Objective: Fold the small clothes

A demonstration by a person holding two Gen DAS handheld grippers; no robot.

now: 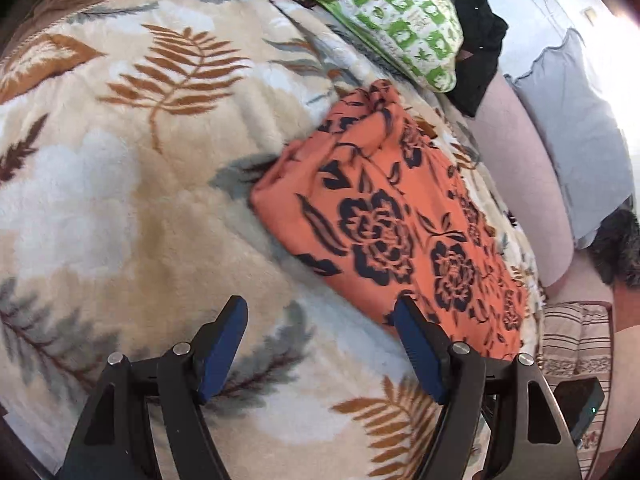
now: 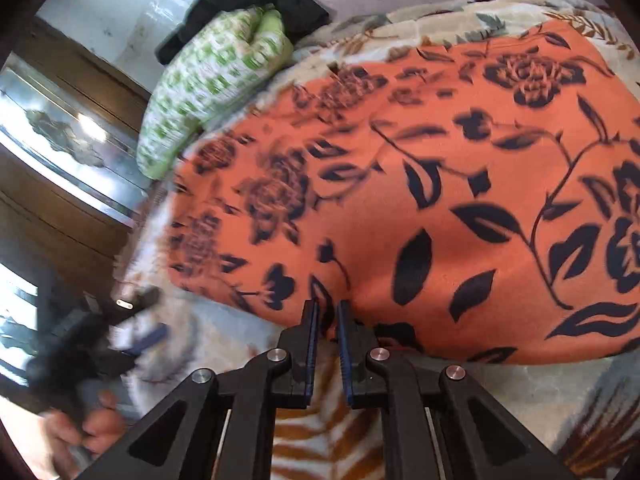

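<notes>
Orange cloth with dark blue roses lies spread on the leaf-patterned blanket, and in your left wrist view it runs from centre toward four o'clock. Your left gripper stands wide open with nothing between its blue pads; the right-hand pad sits over the cloth's near edge, the other over bare blanket. In your right wrist view the cloth fills the frame from nine o'clock round to three. Your right gripper is nearly closed, a narrow gap between the pads, at the cloth's near hem at six o'clock; whether it pinches any fabric you cannot tell. A green-and-white pillow lies at one o'clock in the left view, with a black garment just behind it.
</notes>
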